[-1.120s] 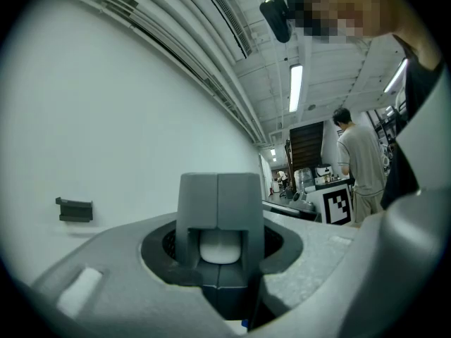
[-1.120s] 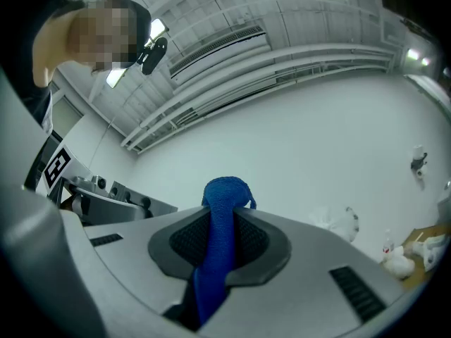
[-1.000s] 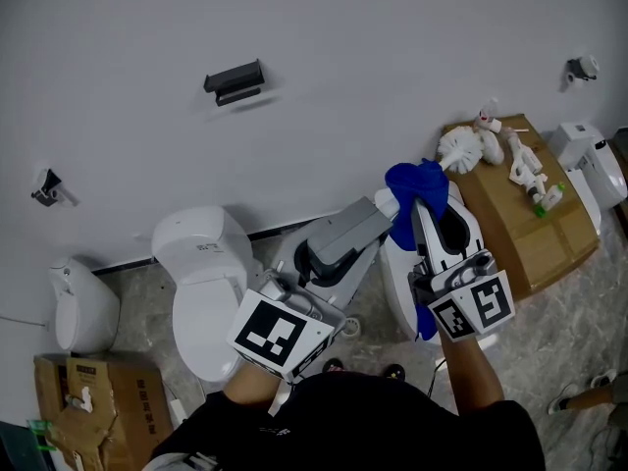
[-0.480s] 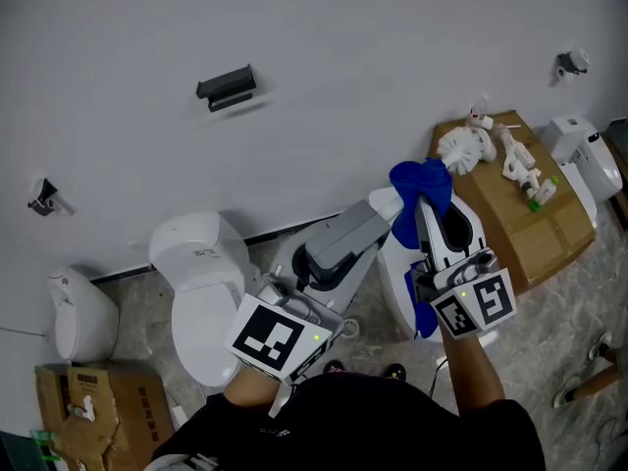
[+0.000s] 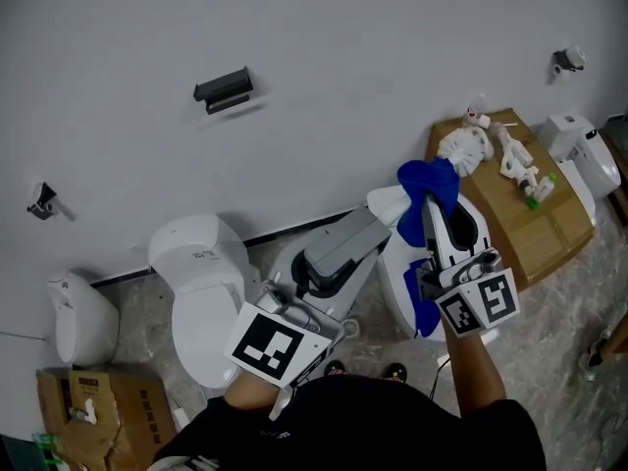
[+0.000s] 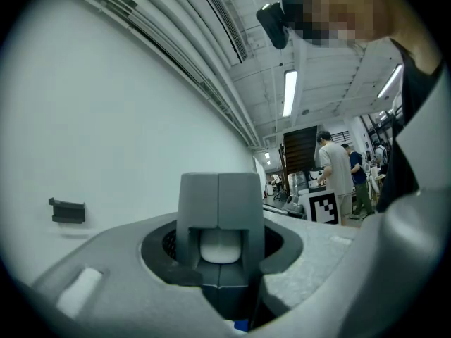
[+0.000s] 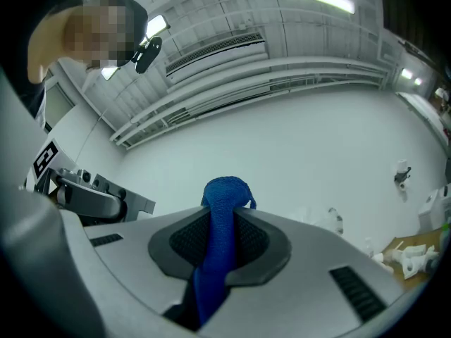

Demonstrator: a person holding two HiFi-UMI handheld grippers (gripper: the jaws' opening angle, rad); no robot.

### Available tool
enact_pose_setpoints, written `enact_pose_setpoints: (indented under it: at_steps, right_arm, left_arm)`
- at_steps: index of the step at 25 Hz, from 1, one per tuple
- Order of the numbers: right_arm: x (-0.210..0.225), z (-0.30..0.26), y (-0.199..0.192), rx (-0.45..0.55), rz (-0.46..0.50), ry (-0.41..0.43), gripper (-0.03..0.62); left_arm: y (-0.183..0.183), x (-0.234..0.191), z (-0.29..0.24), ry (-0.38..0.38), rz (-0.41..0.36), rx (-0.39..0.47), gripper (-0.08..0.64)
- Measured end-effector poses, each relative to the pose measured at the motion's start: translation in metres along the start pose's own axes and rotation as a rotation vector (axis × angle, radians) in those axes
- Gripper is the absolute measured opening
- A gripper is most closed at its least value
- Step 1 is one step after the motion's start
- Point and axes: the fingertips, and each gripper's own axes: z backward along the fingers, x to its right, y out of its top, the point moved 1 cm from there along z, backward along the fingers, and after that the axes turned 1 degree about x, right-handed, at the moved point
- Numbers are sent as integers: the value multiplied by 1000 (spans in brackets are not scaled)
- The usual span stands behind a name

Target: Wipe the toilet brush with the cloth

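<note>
Toilet brush [image 5: 463, 147] lies with its long axis slanting up and to the right in the head view, handle end toward me and white bristle head at the far end, pointing at the near left corner of the cardboard box [image 5: 535, 229] that stands by the wall. My left gripper [image 5: 373, 222] is closed on the handle end: in the left gripper view the rounded white handle [image 6: 220, 246] sits clamped between the two grey jaws, which meet above it. My right gripper [image 5: 429, 204] is clamped on the blue cloth [image 5: 424, 184], which bunches over the handle between my left gripper and the bristle head, so only a short white stretch of handle shows just beyond my left jaws. In the right gripper view the cloth [image 7: 220, 224] runs as a thick blue roll up between the jaws and curls over past their tips. Both grippers lie side by side, close together. A white toilet [image 5: 201, 283] stands on the floor down to the left, and small white items [image 5: 520, 165] lie on top of the box.
</note>
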Motion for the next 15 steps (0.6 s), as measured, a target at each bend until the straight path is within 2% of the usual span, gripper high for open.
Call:
enact_pose_setpoints:
  at_steps: [15]
  right_arm:
    - [16, 5, -4, -20, 16, -35, 63]
  left_arm:
    - [-2, 6, 3, 4, 29, -10, 163]
